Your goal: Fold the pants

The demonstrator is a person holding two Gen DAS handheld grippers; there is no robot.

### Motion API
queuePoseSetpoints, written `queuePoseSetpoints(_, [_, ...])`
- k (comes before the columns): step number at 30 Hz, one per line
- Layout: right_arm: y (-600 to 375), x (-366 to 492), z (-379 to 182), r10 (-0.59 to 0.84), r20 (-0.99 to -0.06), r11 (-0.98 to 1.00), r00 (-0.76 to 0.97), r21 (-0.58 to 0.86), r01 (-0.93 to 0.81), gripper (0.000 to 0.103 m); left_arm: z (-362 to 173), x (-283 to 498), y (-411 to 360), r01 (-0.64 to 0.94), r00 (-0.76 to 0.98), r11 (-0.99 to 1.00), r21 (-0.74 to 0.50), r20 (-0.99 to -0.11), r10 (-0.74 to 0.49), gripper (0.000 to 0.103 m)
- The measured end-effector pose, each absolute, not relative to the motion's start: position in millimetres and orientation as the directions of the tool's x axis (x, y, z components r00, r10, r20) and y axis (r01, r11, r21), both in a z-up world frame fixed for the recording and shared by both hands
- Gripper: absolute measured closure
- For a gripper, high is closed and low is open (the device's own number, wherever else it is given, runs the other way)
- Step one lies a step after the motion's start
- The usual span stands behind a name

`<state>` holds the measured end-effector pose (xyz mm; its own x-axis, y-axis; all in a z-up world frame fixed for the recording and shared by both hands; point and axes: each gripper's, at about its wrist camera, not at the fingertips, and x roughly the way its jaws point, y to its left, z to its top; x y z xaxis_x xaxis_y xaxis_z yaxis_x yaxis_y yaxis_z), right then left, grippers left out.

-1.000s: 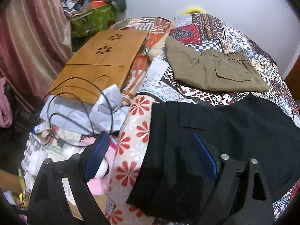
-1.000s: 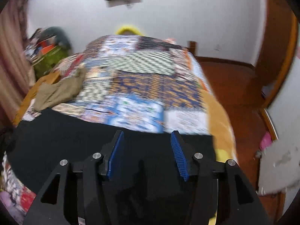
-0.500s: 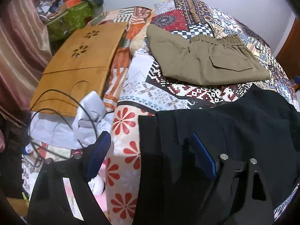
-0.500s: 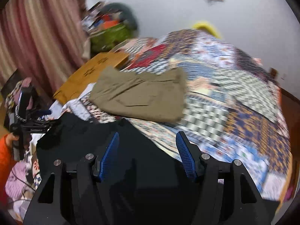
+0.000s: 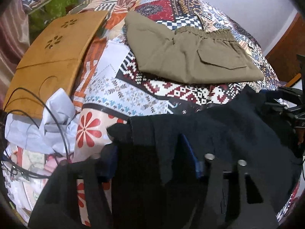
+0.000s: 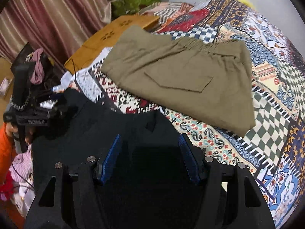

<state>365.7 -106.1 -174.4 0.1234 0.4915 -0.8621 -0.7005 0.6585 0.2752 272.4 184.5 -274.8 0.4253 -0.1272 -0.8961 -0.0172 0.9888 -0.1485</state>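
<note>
Black pants [image 5: 228,129] lie spread on the near part of the patchwork bed; the right wrist view shows them too [image 6: 95,126]. My left gripper [image 5: 146,147] points down at their left edge. Its jaws are closing, with a raised fold of black cloth between the blue pads [image 5: 190,158], which do not clearly press on it. My right gripper [image 6: 150,139] hovers over the pants' far edge, its jaws closing slightly, the cloth lying below and between them. Folded olive pants [image 5: 190,57] [image 6: 181,72] rest farther back on the bed.
A wooden lap tray [image 5: 53,53] [image 6: 114,30] lies at the bed's left side, with black cables and crumpled white cloth [image 5: 47,122] below it. A green bag [image 5: 57,0] and striped curtains [image 6: 47,19] stand behind. A hand in an orange sleeve [image 6: 7,137] holds the left gripper.
The left gripper sank closer to the black pants and its jaws narrowed around the edge. The right gripper swung left across the bed, ending over the black pants near the olive pair.
</note>
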Motion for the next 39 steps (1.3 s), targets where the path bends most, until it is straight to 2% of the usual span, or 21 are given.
queuePoseSetpoints(2, [-103, 364, -176, 0.487, -0.868, 0.639, 0.093, 0.282, -0.716, 0.062, -272, 274, 181, 0.001, 0.432, 0.991, -0.13, -0.894, -0.118, 0.053])
queuePoseSetpoints(7, [-95, 368, -184, 0.469, -0.881, 0.636, 0.068, 0.283, -0.718, 0.062, -265, 278, 176, 0.024, 0.448, 0.994, -0.109, -0.888, -0.108, 0.067])
queuePoseSetpoints(9, [-93, 376, -187, 0.475, -0.877, 0.651, 0.066, 0.3, -0.697, 0.062, -264, 279, 179, 0.015, 0.453, 0.993, -0.12, -0.884, -0.114, 0.069])
queuePoseSetpoints(13, [-88, 393, -192, 0.519, -0.854, 0.662, 0.024, 0.384, -0.644, 0.063, -264, 277, 182, -0.007, 0.461, 0.992, -0.124, -0.881, -0.107, 0.077])
queuePoseSetpoints(14, [-85, 394, -191, 0.524, -0.851, 0.657, 0.024, 0.385, -0.648, 0.072, -261, 275, 182, -0.004, 0.468, 0.993, -0.119, -0.878, -0.103, 0.08])
queuePoseSetpoints(15, [-80, 394, -191, 0.517, -0.856, 0.655, 0.03, 0.372, -0.658, 0.09, -260, 274, 182, -0.001, 0.473, 0.994, -0.113, -0.876, -0.099, 0.081])
queuePoseSetpoints(16, [-79, 394, -191, 0.518, -0.854, 0.656, 0.038, 0.369, -0.659, 0.094, -257, 273, 181, 0.001, 0.481, 0.995, -0.104, -0.872, -0.091, 0.081])
queuePoseSetpoints(21, [-75, 389, -178, 0.529, -0.839, 0.649, 0.13, 0.301, -0.698, 0.097, -245, 269, 184, 0.002, 0.521, 0.998, -0.058, -0.852, -0.05, 0.083])
queuePoseSetpoints(26, [-78, 394, -166, 0.519, -0.825, 0.681, 0.224, 0.241, -0.691, 0.097, -246, 279, 194, -0.036, 0.532, 0.999, -0.006, -0.847, 0.014, 0.083])
queuePoseSetpoints(28, [-75, 397, -169, 0.498, -0.835, 0.693, 0.233, 0.221, -0.686, 0.097, -253, 283, 196, -0.046, 0.511, 0.999, -0.022, -0.859, 0.005, 0.083])
queuePoseSetpoints(32, [-77, 394, -171, 0.475, -0.857, 0.701, 0.199, 0.232, -0.675, 0.095, -254, 284, 198, -0.069, 0.488, 0.997, -0.038, -0.873, 0.001, 0.077])
queuePoseSetpoints(34, [-86, 391, -166, 0.468, -0.858, 0.722, 0.21, 0.235, -0.651, 0.091, -243, 277, 199, -0.072, 0.499, 0.996, -0.046, -0.866, -0.004, 0.077])
queuePoseSetpoints(37, [-106, 384, -149, 0.475, -0.843, 0.738, 0.251, 0.226, -0.636, 0.086, -219, 260, 205, -0.085, 0.542, 0.995, -0.052, -0.84, 0.003, 0.069])
queuePoseSetpoints(39, [-125, 378, -135, 0.479, -0.826, 0.76, 0.297, 0.22, -0.612, 0.073, -203, 246, 210, -0.099, 0.574, 0.994, -0.051, -0.819, 0.015, 0.062])
